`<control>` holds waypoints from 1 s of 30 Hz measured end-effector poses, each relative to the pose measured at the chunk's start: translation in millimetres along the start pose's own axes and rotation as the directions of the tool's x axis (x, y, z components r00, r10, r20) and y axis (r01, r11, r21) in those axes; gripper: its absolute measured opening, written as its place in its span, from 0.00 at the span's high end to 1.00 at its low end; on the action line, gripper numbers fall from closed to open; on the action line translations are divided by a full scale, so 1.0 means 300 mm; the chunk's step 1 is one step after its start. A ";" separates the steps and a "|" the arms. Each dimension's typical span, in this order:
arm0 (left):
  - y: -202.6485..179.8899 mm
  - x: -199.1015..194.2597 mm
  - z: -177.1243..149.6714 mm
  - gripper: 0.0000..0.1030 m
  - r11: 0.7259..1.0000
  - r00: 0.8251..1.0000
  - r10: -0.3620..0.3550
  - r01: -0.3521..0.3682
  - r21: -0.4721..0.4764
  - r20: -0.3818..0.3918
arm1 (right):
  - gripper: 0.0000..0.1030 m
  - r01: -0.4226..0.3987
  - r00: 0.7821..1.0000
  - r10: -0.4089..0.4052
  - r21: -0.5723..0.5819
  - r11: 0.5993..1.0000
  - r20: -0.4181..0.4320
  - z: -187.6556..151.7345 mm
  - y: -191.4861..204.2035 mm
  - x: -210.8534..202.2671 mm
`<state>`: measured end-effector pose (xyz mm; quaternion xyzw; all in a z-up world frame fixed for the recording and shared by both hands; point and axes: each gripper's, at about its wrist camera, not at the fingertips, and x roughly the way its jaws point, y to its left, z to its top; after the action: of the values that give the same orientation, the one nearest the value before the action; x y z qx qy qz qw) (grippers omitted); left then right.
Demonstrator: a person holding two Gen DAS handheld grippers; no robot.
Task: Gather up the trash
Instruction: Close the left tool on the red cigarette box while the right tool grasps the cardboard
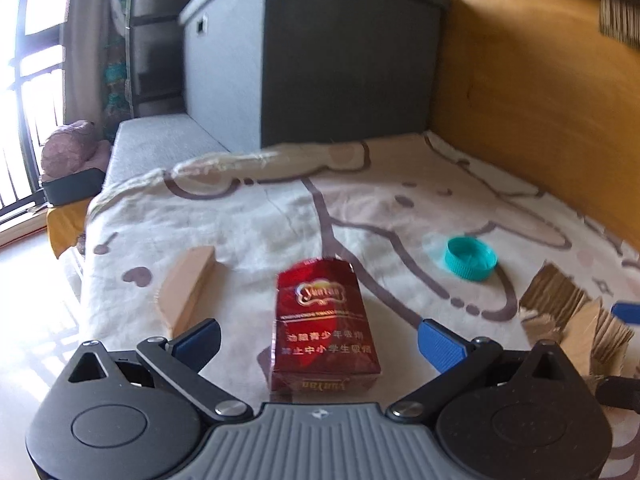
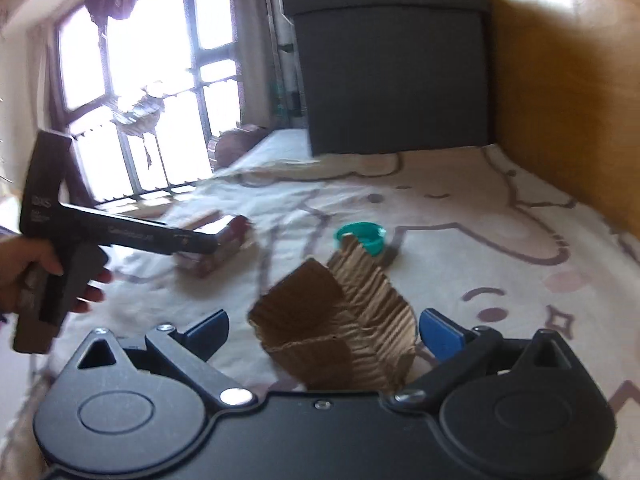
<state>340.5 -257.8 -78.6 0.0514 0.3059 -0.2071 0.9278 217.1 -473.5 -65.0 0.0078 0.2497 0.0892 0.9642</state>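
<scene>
Bed [image 1: 248, 216]: red cigarette pack [image 1: 324, 328], teal cap [image 1: 471, 258], wooden block [image 1: 188, 290]. Left gripper [image 1: 320, 338]: jaws spread, flanking the pack. Right gripper [image 2: 324, 332]: jaws spread around crumpled cardboard [image 2: 340, 324].

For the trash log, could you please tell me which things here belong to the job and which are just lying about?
Job:
red cigarette pack
torn cardboard
teal cap
wooden block

Lying about:
patterned blanket
grey storage box
</scene>
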 end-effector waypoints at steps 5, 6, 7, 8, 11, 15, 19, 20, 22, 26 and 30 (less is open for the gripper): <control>-0.030 0.044 -0.002 0.00 0.998 1.000 -0.003 0.004 0.061 -0.023 | 0.04 0.078 0.997 -0.079 -0.061 0.995 -0.009 -0.004 0.025 0.025; -0.035 0.050 -0.001 0.00 0.998 1.000 -0.004 0.005 0.069 -0.026 | 0.06 0.083 0.996 -0.084 -0.054 0.995 -0.008 -0.004 0.019 0.026; -0.037 0.054 -0.001 0.00 0.997 1.000 -0.006 0.008 0.072 -0.029 | 0.10 0.083 0.996 -0.084 -0.043 0.996 -0.007 -0.003 0.010 0.027; -0.038 0.058 0.000 0.00 0.997 0.999 -0.010 0.013 0.073 -0.037 | 0.14 0.079 0.997 -0.079 -0.034 0.996 -0.003 -0.003 0.005 0.023; -0.041 0.058 0.006 0.00 0.998 0.999 -0.004 0.007 0.068 -0.053 | 0.22 0.072 0.997 -0.072 -0.037 0.997 0.008 -0.002 0.005 0.013; -0.040 0.040 0.012 0.01 0.997 0.999 -0.012 0.014 0.070 -0.030 | 0.33 0.045 0.999 -0.045 -0.042 0.998 0.018 0.001 0.006 0.002; -0.052 0.042 0.025 0.15 0.996 0.999 0.012 -0.009 0.089 -0.037 | 0.35 0.047 0.999 -0.046 -0.046 0.998 0.004 0.000 0.011 0.006; -0.052 0.046 0.029 0.18 0.997 0.999 0.014 -0.011 0.081 -0.045 | 0.34 0.045 0.999 -0.045 -0.042 0.998 0.001 -0.001 0.010 0.009; -0.050 0.057 0.034 0.25 0.998 0.998 0.020 -0.016 0.061 -0.065 | 0.35 0.033 0.999 -0.034 -0.030 0.999 -0.015 -0.003 0.006 0.015; -0.049 0.064 0.029 0.47 0.997 0.995 0.068 -0.065 0.047 -0.074 | 0.49 0.009 1.000 -0.010 0.020 1.000 0.001 -0.001 -0.016 0.006; -0.047 0.046 0.015 0.47 0.997 0.996 0.068 -0.064 0.053 -0.060 | 0.51 -0.003 1.000 0.003 0.055 0.998 0.008 -0.001 -0.030 0.004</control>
<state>347.4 -276.6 -82.6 0.0916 0.3270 -0.1824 0.9227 219.6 -482.2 -66.3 0.0352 0.2482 0.0836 0.9645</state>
